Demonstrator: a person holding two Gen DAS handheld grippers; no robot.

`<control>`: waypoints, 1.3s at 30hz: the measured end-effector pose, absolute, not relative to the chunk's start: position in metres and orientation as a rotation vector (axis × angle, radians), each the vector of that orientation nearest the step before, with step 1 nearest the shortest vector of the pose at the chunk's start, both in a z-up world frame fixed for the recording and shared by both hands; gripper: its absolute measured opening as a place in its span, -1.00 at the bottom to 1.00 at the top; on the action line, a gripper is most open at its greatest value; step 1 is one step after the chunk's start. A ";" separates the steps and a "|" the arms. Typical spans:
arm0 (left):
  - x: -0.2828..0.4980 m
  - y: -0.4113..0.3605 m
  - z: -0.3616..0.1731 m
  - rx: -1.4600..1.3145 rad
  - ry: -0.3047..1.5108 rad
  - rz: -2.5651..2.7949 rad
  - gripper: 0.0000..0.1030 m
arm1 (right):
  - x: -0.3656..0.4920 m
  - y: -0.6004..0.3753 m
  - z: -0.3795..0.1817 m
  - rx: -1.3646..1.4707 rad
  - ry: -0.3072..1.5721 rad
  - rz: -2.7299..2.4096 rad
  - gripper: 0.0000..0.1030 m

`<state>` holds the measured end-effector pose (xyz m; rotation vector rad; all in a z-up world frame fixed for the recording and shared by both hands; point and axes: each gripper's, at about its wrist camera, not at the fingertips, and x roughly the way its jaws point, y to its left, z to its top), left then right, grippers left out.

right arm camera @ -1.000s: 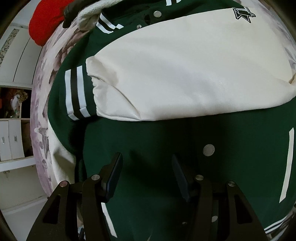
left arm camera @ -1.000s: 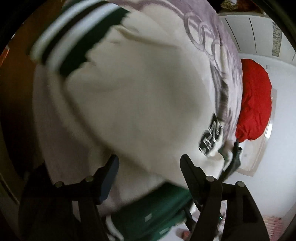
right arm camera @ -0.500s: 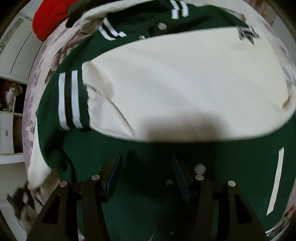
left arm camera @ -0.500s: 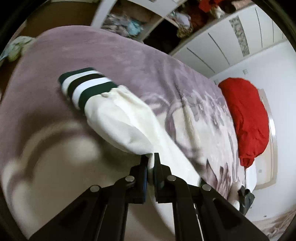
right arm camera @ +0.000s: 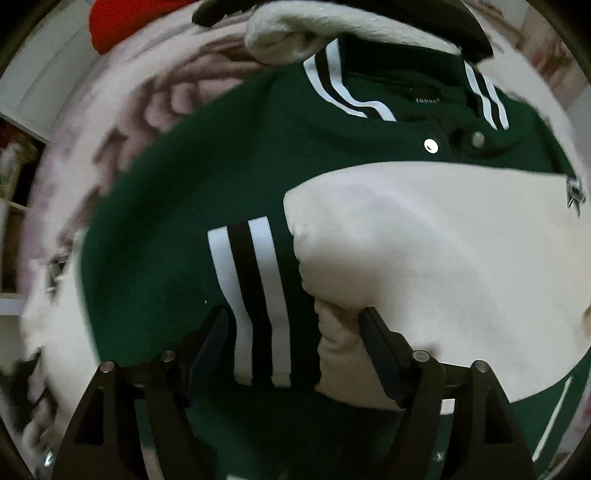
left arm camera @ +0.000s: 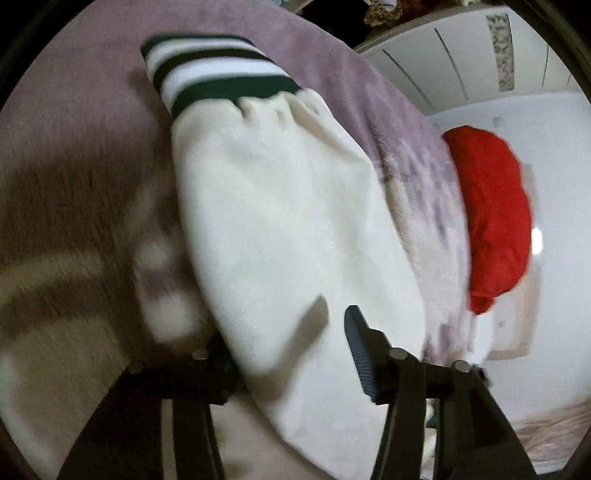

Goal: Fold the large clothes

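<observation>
A cream sleeve (left arm camera: 288, 221) with a green-and-white striped cuff (left arm camera: 218, 77) lies stretched over the mauve blanket (left arm camera: 74, 129). My left gripper (left arm camera: 291, 350) is at its near end, jaws opening. The sleeve runs between them and covers the left finger; the right finger (left arm camera: 360, 354) stands clear of the cloth. In the right wrist view the green varsity jacket (right arm camera: 184, 206) lies flat with its other cream sleeve (right arm camera: 443, 258) folded across the chest. That sleeve's striped cuff (right arm camera: 255, 295) sits between the fingers of my right gripper (right arm camera: 293, 332), whose jaws are closing without visibly squeezing it.
A red bundle of cloth (left arm camera: 495, 214) rests at the far end of the bed, by a white wall and a white cabinet (left arm camera: 461, 62). The jacket's striped collar (right arm camera: 369, 96) points toward a pale fluffy item (right arm camera: 295, 33). Shelves (right arm camera: 14, 177) stand at the left.
The left gripper, shut on the sleeve half a second ago, has let go and spread. The right gripper has slid left along the folded sleeve to its cuff, and its jaws have narrowed a little.
</observation>
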<state>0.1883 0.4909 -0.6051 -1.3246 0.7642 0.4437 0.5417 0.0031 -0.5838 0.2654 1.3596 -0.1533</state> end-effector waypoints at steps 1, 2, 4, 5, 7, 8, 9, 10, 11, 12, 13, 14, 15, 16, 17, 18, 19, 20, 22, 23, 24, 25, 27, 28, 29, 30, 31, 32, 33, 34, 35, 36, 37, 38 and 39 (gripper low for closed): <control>0.186 0.490 -0.603 -1.319 0.769 0.444 -0.05 | 0.544 0.007 -0.586 0.234 1.358 -0.172 -0.16; 0.187 0.487 -0.601 -1.304 0.776 0.443 -0.05 | 0.547 0.014 -0.584 0.194 1.351 -0.187 -0.42; 0.192 0.484 -0.600 -1.294 0.778 0.450 0.01 | 0.547 0.024 -0.569 0.178 1.322 -0.142 -0.62; 0.194 0.484 -0.599 -1.295 0.775 0.445 0.06 | 0.547 0.029 -0.561 0.171 1.310 -0.117 -0.64; 0.200 0.483 -0.601 -1.297 0.773 0.440 0.14 | 0.543 0.048 -0.540 0.126 1.271 -0.026 -0.64; 0.202 0.483 -0.602 -1.294 0.778 0.444 0.14 | 0.544 0.056 -0.540 0.106 1.279 -0.006 -0.64; 0.204 0.483 -0.603 -1.293 0.782 0.448 0.14 | 0.544 0.061 -0.547 0.083 1.300 0.008 -0.64; 0.207 0.485 -0.604 -1.294 0.782 0.453 0.15 | 0.546 0.060 -0.556 0.075 1.327 0.020 -0.59; 0.209 0.484 -0.605 -1.295 0.779 0.460 0.15 | 0.546 0.059 -0.564 0.078 1.352 0.039 -0.49; 0.211 0.485 -0.606 -1.296 0.776 0.468 0.15 | 0.548 0.049 -0.574 0.119 1.403 0.059 -0.42; 0.213 0.486 -0.606 -1.300 0.771 0.476 0.15 | 0.547 0.035 -0.573 0.196 1.417 0.077 -0.37; 0.213 0.487 -0.606 -1.305 0.766 0.480 0.15 | 0.542 0.025 -0.570 0.267 1.419 0.096 -0.17; 0.212 0.486 -0.606 -1.310 0.760 0.484 0.15 | 0.535 0.005 -0.563 0.377 1.417 0.107 -0.07; 0.212 0.487 -0.606 -1.314 0.756 0.485 0.15 | 0.523 -0.020 -0.553 0.484 1.397 0.079 -0.07; 0.211 0.487 -0.606 -1.317 0.750 0.484 0.15 | 0.515 -0.036 -0.547 0.538 1.379 0.060 -0.07; 0.211 0.487 -0.606 -1.318 0.746 0.483 0.15 | 0.494 -0.072 -0.534 0.636 1.337 -0.010 -0.07; 0.211 0.487 -0.606 -1.317 0.744 0.482 0.15 | 0.485 -0.090 -0.528 0.672 1.314 -0.057 -0.07; 0.211 0.486 -0.606 -1.312 0.742 0.482 0.15 | 0.463 -0.130 -0.518 0.713 1.265 -0.170 -0.07; 0.211 0.484 -0.605 -1.295 0.742 0.489 0.15 | 0.437 -0.181 -0.511 0.711 1.211 -0.351 -0.07; 0.211 0.483 -0.605 -1.288 0.743 0.495 0.15 | 0.418 -0.220 -0.511 0.695 1.168 -0.471 -0.07; 0.212 0.481 -0.603 -1.277 0.744 0.506 0.15 | 0.407 -0.242 -0.516 0.674 1.153 -0.540 -0.06; 0.215 0.481 -0.603 -1.274 0.742 0.511 0.15 | 0.397 -0.266 -0.525 0.650 1.149 -0.613 -0.06; 0.216 0.479 -0.605 -1.283 0.730 0.526 0.16 | 0.380 -0.311 -0.575 0.685 1.281 -0.691 -0.36; 0.216 0.479 -0.606 -1.288 0.723 0.530 0.18 | 0.376 -0.317 -0.591 0.751 1.323 -0.679 -0.36; 0.217 0.479 -0.606 -1.293 0.717 0.534 0.18 | 0.369 -0.322 -0.602 0.813 1.332 -0.660 -0.36; 0.217 0.479 -0.606 -1.296 0.712 0.536 0.18 | 0.370 -0.319 -0.597 0.772 1.317 -0.661 -0.33; 0.217 0.480 -0.606 -1.298 0.705 0.538 0.18 | 0.375 -0.312 -0.591 0.704 1.332 -0.662 -0.24; 0.217 0.480 -0.606 -1.301 0.693 0.541 0.18 | 0.381 -0.300 -0.581 0.631 1.341 -0.647 0.03; 0.217 0.479 -0.604 -1.301 0.678 0.545 0.17 | 0.383 -0.286 -0.574 0.618 1.327 -0.625 0.09; 0.216 0.479 -0.602 -1.297 0.654 0.551 -0.01 | 0.384 -0.278 -0.569 0.617 1.313 -0.606 0.09; 0.217 0.478 -0.596 -1.282 0.620 0.558 -0.30 | 0.384 -0.266 -0.561 0.614 1.296 -0.569 0.10; 0.220 0.479 -0.590 -1.253 0.616 0.580 -0.97 | 0.388 -0.245 -0.553 0.585 1.289 -0.516 0.10; 0.222 0.480 -0.584 -1.238 0.609 0.584 -0.92 | 0.391 -0.234 -0.550 0.564 1.288 -0.490 0.11; 0.225 0.481 -0.574 -1.223 0.577 0.573 -0.93 | 0.395 -0.218 -0.546 0.532 1.288 -0.453 0.11; 0.228 0.481 -0.564 -1.200 0.560 0.573 -0.95 | 0.401 -0.199 -0.542 0.491 1.292 -0.413 0.12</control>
